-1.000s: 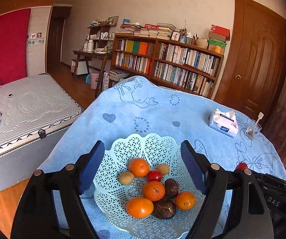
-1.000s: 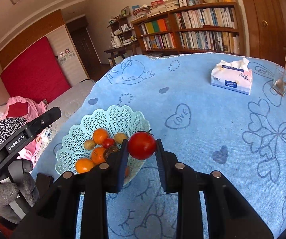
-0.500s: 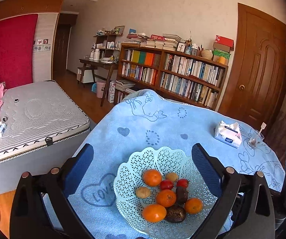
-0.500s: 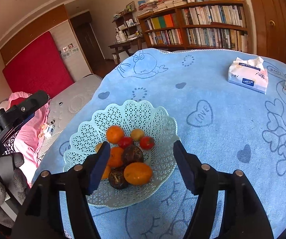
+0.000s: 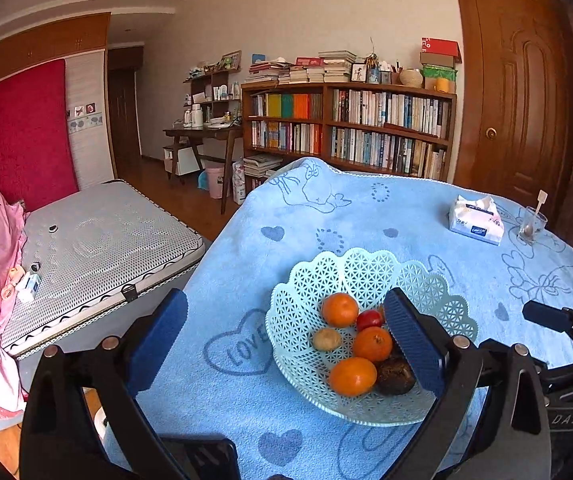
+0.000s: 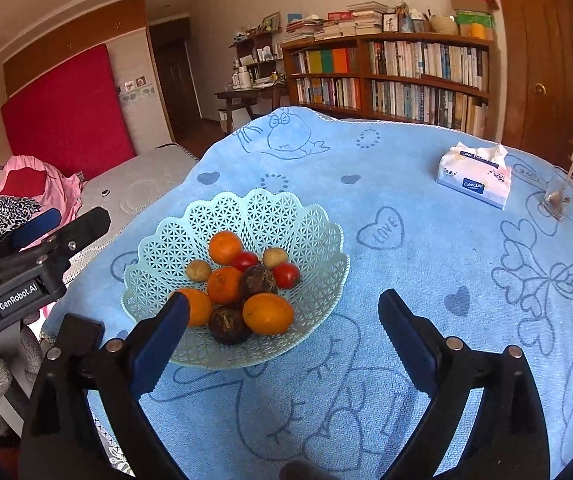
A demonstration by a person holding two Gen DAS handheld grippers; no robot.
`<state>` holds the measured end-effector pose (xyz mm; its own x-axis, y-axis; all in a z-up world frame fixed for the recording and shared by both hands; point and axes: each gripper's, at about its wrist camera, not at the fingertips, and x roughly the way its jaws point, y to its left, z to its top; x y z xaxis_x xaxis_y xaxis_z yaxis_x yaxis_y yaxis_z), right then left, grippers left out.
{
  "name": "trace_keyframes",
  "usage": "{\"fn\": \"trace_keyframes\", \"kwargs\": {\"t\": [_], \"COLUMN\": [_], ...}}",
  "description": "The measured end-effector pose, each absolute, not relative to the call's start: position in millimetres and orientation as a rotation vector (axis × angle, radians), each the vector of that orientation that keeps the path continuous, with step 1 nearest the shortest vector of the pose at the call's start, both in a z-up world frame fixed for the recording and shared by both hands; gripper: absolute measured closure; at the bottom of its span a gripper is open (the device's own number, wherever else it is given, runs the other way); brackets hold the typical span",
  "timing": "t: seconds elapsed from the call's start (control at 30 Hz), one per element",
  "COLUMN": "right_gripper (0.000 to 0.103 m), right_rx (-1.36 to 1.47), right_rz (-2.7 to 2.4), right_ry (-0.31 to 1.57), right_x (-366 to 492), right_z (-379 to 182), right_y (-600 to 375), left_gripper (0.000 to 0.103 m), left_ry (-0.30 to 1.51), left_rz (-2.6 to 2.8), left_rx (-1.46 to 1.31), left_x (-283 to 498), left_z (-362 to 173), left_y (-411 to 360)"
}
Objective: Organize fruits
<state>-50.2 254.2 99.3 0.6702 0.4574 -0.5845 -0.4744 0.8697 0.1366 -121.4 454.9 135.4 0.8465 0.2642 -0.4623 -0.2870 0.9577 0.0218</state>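
Both sets of tongs hang spread wide with nothing between them: the right tongs [image 6: 282, 336] above the near rim of the mint lattice basket [image 6: 306, 220], the left tongs [image 5: 286, 336] just off its left side. All the fruit sits piled in that basket on the blue-covered worktop [image 6: 426, 280]: oranges [image 6: 225, 246], small red tomatoes [image 6: 287, 275], dark round ones. Looks basically sorted. Best bet is lifting straight up and away so neither finger clips the rim and tips the pile.
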Motion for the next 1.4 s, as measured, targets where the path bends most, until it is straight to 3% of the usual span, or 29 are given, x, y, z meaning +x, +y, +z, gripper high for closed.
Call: {"fn": "trace_keyframes", "kwargs": {"t": [0.07,1.4], "right_gripper": [0.005,0.005], "right_rx": [-0.029,-0.175], "right_rz": [0.511,0.458], "right_ry": [0.653,0.685], "right_x": [-53.3,-71.7], "right_z": [99.5,85.0], "right_y": [255.2,287.0], "left_gripper": [0.003,0.003], "left_ry": [0.489,0.488], "left_rz": [0.309,0.325], "left_rx": [-0.031,0.050], "left_x": [-125.6,-138.5], "left_z": [129.6,114.5], "left_y": [455.6,445.1]}}
